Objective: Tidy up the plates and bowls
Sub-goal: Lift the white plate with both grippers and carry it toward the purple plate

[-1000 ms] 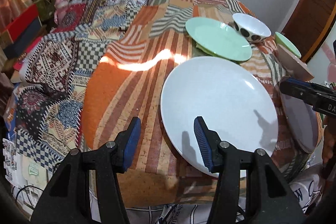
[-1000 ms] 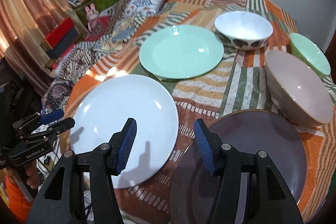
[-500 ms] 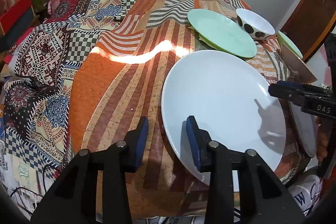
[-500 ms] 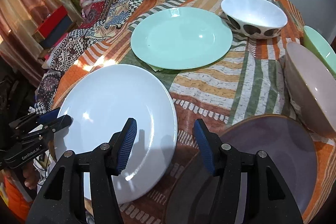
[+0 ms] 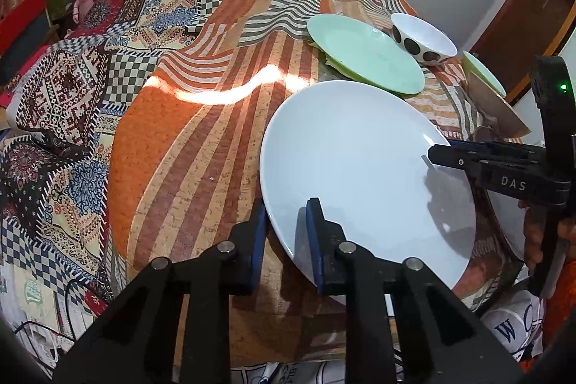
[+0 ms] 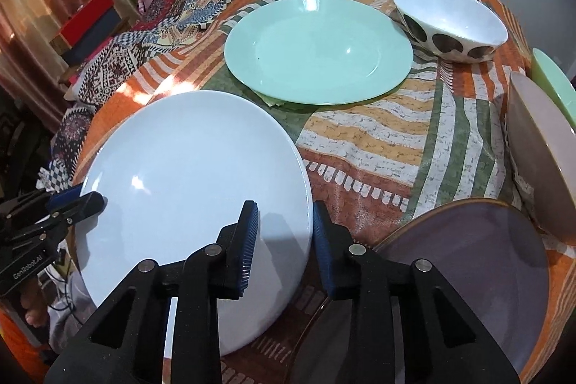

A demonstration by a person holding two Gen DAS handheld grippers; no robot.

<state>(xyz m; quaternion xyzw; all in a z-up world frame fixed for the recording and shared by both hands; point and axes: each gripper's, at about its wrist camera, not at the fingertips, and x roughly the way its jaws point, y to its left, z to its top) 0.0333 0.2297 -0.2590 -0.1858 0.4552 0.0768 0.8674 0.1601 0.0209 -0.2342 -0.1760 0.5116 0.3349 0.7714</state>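
Honestly the sorting has barely started, since every dish sits on its own on the patchwork tablecloth (image 6: 388,139) and nothing is stacked yet. Using the white plate (image 6: 187,168) as the landmark and going left to right: the left gripper (image 5: 284,233) has just been closing and now pinches the plate's left rim, one pad under the edge and one on top. The right gripper (image 6: 284,236) has also just been closing, and it clamps the plate's opposite, right rim the same way, so both hands are grasping the one plate. It looks like it still lies on the cloth, though I can't tell for sure if it's off it. Just behind the white plate is the green plate (image 6: 316,49), lying flat by itself. Further right of that is the spotted bowl (image 6: 450,24), then a beige bowl (image 6: 540,153) and a green bowl (image 6: 554,85) tucked at the far right edge. Right beside the white plate, nearest the camera, is a dark plate (image 6: 468,261). My guess is the white plate gets lifted onto another plate first, then the bowls still need nesting.
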